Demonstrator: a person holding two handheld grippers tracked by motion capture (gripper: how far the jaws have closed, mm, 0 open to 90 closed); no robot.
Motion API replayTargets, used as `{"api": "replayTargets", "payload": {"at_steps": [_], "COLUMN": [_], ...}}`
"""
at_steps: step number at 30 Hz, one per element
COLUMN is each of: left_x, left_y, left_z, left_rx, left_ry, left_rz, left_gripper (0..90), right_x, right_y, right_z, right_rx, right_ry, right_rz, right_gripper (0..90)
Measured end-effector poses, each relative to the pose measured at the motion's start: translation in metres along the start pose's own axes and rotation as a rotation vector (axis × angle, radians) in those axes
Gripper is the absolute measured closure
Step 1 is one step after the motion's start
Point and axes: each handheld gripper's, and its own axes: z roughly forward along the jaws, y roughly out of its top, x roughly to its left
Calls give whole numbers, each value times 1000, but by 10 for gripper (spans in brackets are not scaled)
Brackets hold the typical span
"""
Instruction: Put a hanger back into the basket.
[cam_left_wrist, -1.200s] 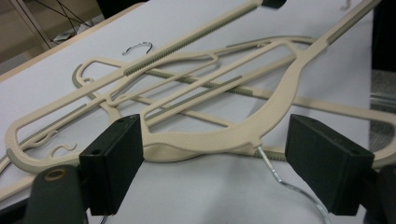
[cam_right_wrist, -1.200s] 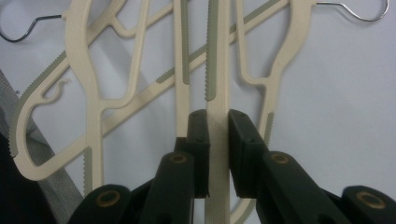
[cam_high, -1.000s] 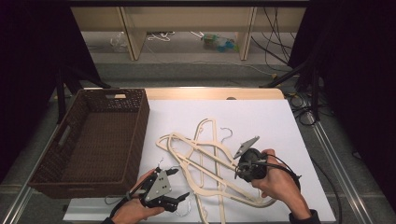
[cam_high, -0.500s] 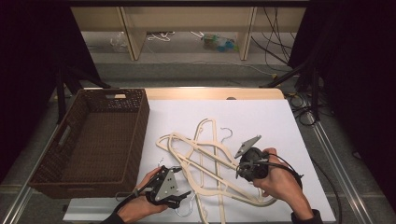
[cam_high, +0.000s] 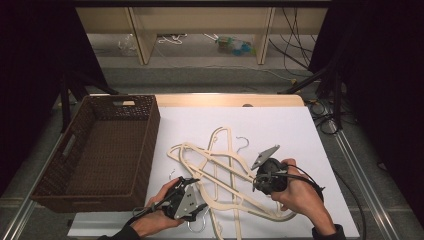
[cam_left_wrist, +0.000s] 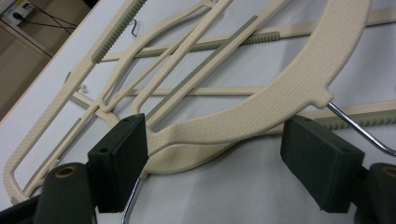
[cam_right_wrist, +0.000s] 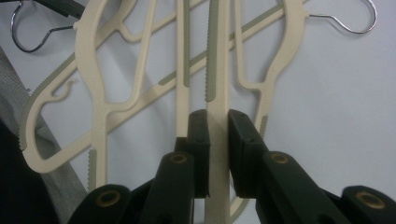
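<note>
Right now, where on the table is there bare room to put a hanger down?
The white sheet is bare along its far edge and right side. The brown basket looks empty too. The middle is crowded with tangled hangers.

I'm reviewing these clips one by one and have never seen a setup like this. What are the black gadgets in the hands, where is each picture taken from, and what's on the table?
A person sits at a table with a white sheet on it and holds a hand-operated claw in each hand; no robot arm is involved. The high view looks down from above the person. It shows a brown wicker basket on the left and a tangled pile of cream hangers with metal hooks.

The other two pictures come from cameras riding on each claw. The right claw is shut on a straight hanger bar. The left claw is open, its black jaws on either side of a curved hanger shoulder without pinching it.
</note>
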Motion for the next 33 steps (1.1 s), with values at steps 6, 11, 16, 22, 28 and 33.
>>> {"api": "replayTargets", "payload": {"at_steps": [6, 11, 16, 22, 28, 33], "left_x": [-4, -9, -14, -15, -14, -19], "left_y": [5, 14, 18, 22, 25, 32], "left_z": [2, 0, -1, 1, 2, -4], "left_rx": [-20, -24, -26, -59, -71, -85], "left_ry": [-30, -49, -104, -156, -190, -208], "left_rz": [36, 160, 204, 296, 359, 406], "left_gripper": [252, 343, 400, 522, 601, 655], "right_x": [-4, -9, -14, -22, -26, -29], "right_y": [-3, -8, -13, -19, -23, -26], "right_z": [1, 4, 3, 3, 5, 7], "right_rx": [-6, -13, -25, -47, -47, -57], "right_ry": [20, 55, 88, 130, 145, 165], "right_rz": [1, -12, -21, -20, -14, -18], "right_gripper": [804, 805, 805, 806, 806, 802]}}
